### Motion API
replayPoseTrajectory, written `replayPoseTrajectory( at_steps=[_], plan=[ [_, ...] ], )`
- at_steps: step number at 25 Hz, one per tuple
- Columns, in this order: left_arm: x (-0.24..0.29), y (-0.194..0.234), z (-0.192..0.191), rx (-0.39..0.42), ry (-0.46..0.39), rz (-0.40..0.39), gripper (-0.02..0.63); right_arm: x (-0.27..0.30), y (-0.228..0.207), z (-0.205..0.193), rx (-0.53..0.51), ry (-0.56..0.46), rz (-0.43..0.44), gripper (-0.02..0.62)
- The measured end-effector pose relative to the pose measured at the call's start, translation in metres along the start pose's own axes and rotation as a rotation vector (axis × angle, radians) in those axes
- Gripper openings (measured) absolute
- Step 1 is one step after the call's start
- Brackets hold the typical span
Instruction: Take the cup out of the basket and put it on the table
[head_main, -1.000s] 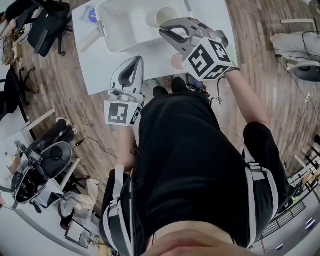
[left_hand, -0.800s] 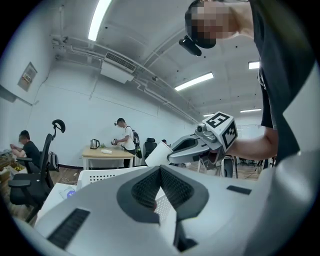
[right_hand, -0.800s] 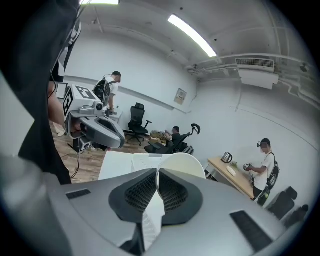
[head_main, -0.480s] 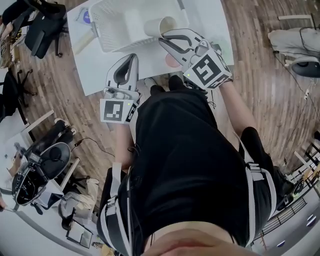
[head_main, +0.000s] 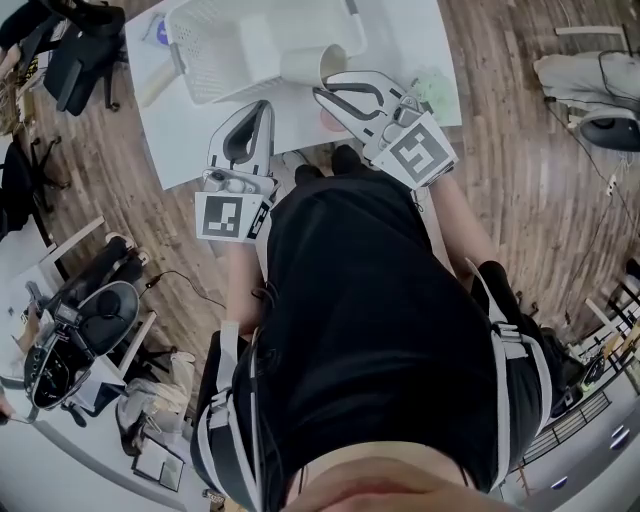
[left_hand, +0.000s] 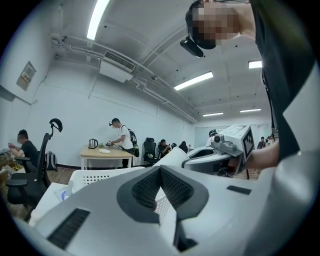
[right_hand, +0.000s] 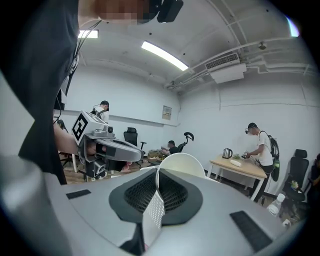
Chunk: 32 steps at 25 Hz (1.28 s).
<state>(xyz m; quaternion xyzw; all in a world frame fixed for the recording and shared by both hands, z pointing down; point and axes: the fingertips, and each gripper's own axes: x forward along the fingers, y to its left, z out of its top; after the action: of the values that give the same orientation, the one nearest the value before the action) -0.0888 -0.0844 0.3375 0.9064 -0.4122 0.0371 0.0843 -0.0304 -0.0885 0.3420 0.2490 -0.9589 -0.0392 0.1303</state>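
Over the table (head_main: 185, 140), the right hand-held gripper (head_main: 318, 92), near level, pinches the cup (head_main: 300, 66).

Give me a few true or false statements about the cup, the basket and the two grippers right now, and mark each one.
1. The right gripper is shut on the cup at its rim. True.
2. The left gripper holds the basket. False: its jaws are together on nothing, and it is apart from the basket, near the table's front edge.
3. The cup stands upright on the table. False: it hangs tilted in the right gripper, by the basket's near corner.
4. The basket is white with perforated walls. True.
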Motion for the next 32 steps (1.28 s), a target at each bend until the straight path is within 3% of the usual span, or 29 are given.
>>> replayPoseTrajectory(
  at_steps=[7,15,17,19,25,32],
  plan=[
    [0.016,-0.020,0.000,0.004,0.006,0.011,0.020,-0.020,-0.009,-0.010,0.007,-0.020,0.005,0.029],
    [0.021,-0.043,-0.006,0.039,0.021,0.118,0.020,-0.047,-0.023,-0.019,0.060,-0.076,0.020,0.029],
    [0.016,-0.049,-0.006,0.036,0.015,0.129,0.020,-0.050,-0.019,-0.018,0.029,-0.068,0.029,0.029],
    [0.009,-0.058,-0.006,0.025,0.009,0.120,0.020,-0.054,-0.011,-0.015,0.000,-0.076,0.028,0.029],
    [-0.006,-0.079,-0.007,0.055,0.000,0.079,0.020,-0.067,0.003,-0.009,0.052,-0.130,-0.026,0.029],
    [-0.060,-0.088,-0.011,0.057,-0.015,0.074,0.020,-0.080,0.044,0.005,0.084,-0.133,-0.085,0.029]
  ],
)
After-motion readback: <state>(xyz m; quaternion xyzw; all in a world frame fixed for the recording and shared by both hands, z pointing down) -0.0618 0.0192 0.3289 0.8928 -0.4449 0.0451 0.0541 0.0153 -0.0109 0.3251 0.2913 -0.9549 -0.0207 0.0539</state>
